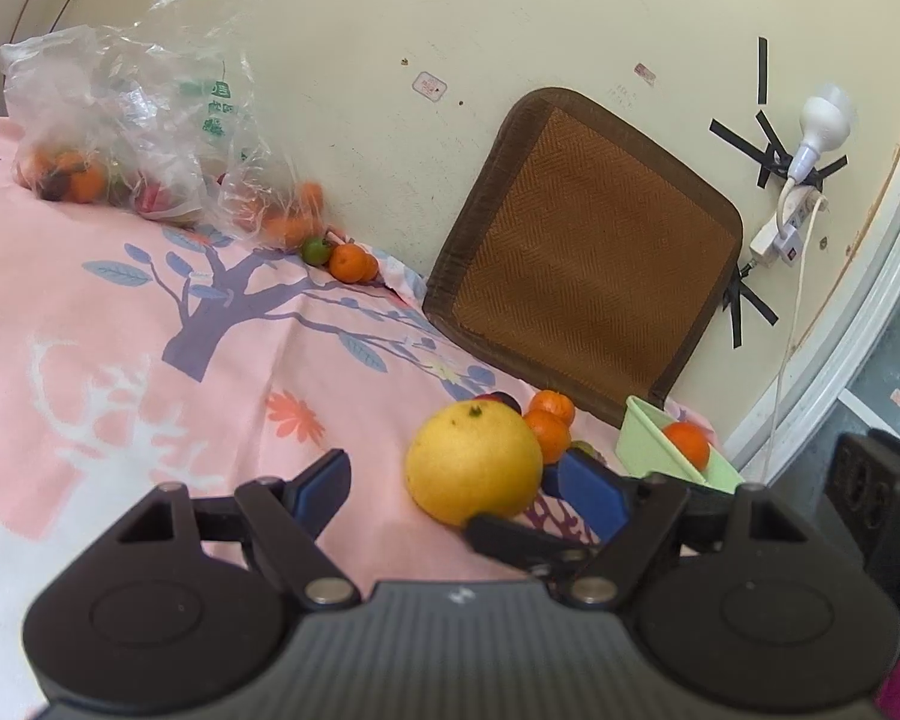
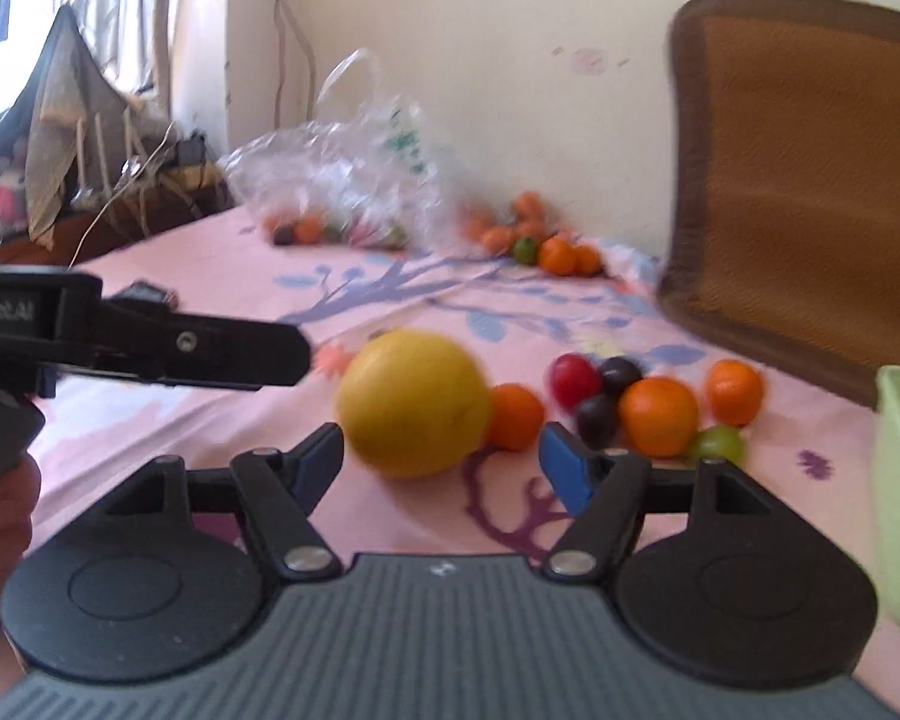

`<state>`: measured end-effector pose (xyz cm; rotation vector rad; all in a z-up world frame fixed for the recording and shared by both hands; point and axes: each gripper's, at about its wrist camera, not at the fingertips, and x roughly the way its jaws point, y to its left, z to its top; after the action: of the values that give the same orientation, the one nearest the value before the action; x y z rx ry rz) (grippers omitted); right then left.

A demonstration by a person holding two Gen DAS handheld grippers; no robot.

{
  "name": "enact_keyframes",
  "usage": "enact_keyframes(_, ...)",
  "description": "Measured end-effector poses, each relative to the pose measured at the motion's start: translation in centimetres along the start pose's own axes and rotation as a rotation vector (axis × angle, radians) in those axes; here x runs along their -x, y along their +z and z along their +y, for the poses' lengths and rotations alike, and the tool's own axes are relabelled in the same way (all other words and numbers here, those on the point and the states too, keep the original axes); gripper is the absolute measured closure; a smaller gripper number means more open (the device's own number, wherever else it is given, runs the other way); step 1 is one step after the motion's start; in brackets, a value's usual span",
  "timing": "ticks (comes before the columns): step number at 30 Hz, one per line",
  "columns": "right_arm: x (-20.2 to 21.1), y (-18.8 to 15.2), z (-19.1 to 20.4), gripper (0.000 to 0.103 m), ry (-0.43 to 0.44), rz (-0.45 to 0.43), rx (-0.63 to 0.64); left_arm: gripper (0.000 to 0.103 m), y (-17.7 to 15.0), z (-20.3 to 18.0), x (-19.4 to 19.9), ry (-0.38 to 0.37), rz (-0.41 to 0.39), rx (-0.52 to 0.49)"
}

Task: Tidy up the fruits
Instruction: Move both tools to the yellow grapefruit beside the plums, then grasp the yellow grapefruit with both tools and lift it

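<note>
A large yellow citrus [image 1: 474,462] lies on the pink bedsheet [image 1: 120,324], just ahead of my open left gripper [image 1: 459,486] and nearer its right finger. In the right wrist view the same yellow fruit [image 2: 414,402] lies just ahead of my open right gripper [image 2: 444,462], which holds nothing. Small oranges [image 2: 660,414], dark and red plums [image 2: 597,417] and a green grape [image 2: 717,444] cluster right of it. A light green bowl [image 1: 648,438] holds one orange [image 1: 687,443]. My left gripper shows at the left of the right wrist view [image 2: 150,348].
A clear plastic bag [image 1: 132,120] with more fruit sits at the far side by the wall, with loose oranges and a green fruit [image 1: 345,258] beside it. A brown woven cushion [image 1: 588,246] leans on the wall. A power strip and bulb [image 1: 804,180] hang at right.
</note>
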<state>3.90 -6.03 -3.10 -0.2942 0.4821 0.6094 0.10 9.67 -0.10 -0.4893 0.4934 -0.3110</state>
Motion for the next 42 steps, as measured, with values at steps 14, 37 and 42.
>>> enact_keyframes(14, -1.8, 0.9, 1.6, 0.036, -0.078, -0.001, 0.075, 0.024, 0.1, 0.2, -0.2, -0.006, 0.010, 0.003)
enact_keyframes(37, 7.0, -3.9, 2.7, 0.028, -0.065, -0.033, -0.016, 0.024, -2.2, -4.2, -1.1, -0.185, 0.210, -0.133)
enact_keyframes(42, 7.3, -4.4, 2.4, 0.027, -0.060, -0.045, -0.006, 0.027, -2.8, -5.0, -1.3, -0.170, 0.243, -0.157)
